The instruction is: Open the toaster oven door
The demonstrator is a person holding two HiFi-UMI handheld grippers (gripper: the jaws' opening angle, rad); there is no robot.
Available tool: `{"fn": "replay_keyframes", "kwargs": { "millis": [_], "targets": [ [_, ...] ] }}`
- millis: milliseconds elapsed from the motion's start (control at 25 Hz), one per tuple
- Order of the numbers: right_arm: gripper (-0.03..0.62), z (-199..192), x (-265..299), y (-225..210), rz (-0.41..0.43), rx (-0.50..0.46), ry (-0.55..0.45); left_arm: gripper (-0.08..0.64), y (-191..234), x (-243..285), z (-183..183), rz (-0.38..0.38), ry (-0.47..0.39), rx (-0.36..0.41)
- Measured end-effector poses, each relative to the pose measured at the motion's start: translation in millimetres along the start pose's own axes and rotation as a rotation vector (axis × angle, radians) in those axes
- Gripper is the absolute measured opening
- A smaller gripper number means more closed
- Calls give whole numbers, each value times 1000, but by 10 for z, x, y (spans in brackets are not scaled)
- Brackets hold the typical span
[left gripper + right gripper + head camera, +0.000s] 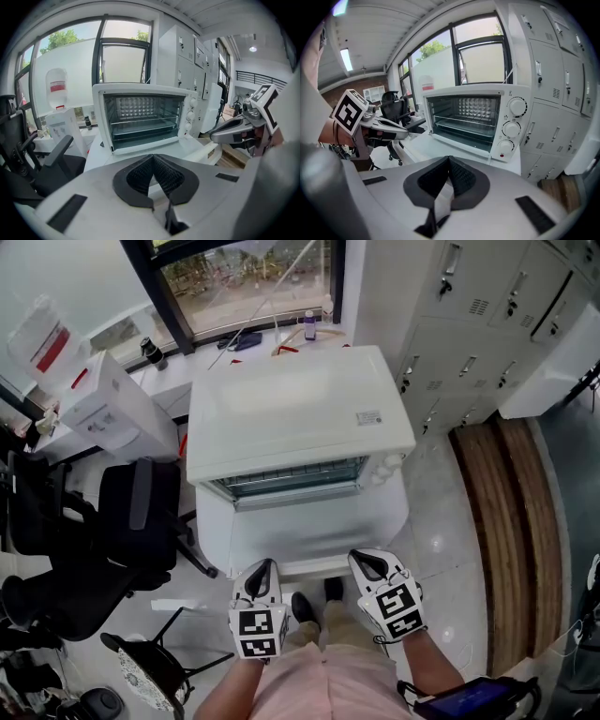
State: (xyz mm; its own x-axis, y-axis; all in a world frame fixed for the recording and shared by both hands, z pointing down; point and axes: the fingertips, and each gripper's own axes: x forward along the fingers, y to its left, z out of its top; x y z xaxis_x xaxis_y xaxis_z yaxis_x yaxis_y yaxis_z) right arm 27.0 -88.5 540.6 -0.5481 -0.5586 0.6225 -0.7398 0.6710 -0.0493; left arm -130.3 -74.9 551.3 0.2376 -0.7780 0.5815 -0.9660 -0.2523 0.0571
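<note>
A white toaster oven (300, 413) stands on a white table (394, 512) right in front of me. Its door (154, 146) is folded down flat, and the bare racks inside (143, 119) show; the left gripper view and the right gripper view both look into the cavity (464, 117). Three knobs (513, 126) sit on the oven's right side. My left gripper (262, 570) and right gripper (367, 563) hover side by side at the table's near edge, short of the door. Both are shut with nothing between the pads (140, 176) (459, 178).
Black office chairs (131, 521) crowd the left side. Grey lockers (469, 324) line the right wall, with a wooden floor strip (506, 521) below. A window sill (253, 334) with small bottles runs behind the oven. A white box (112, 409) sits at left.
</note>
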Motion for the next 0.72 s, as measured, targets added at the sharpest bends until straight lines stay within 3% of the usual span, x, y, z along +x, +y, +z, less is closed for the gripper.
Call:
{"fn": "replay_keyframes", "kwargs": {
  "millis": [720],
  "targets": [
    [2, -303, 72, 78, 14, 2, 62, 12, -19, 35, -233, 0, 42, -8]
  ]
}}
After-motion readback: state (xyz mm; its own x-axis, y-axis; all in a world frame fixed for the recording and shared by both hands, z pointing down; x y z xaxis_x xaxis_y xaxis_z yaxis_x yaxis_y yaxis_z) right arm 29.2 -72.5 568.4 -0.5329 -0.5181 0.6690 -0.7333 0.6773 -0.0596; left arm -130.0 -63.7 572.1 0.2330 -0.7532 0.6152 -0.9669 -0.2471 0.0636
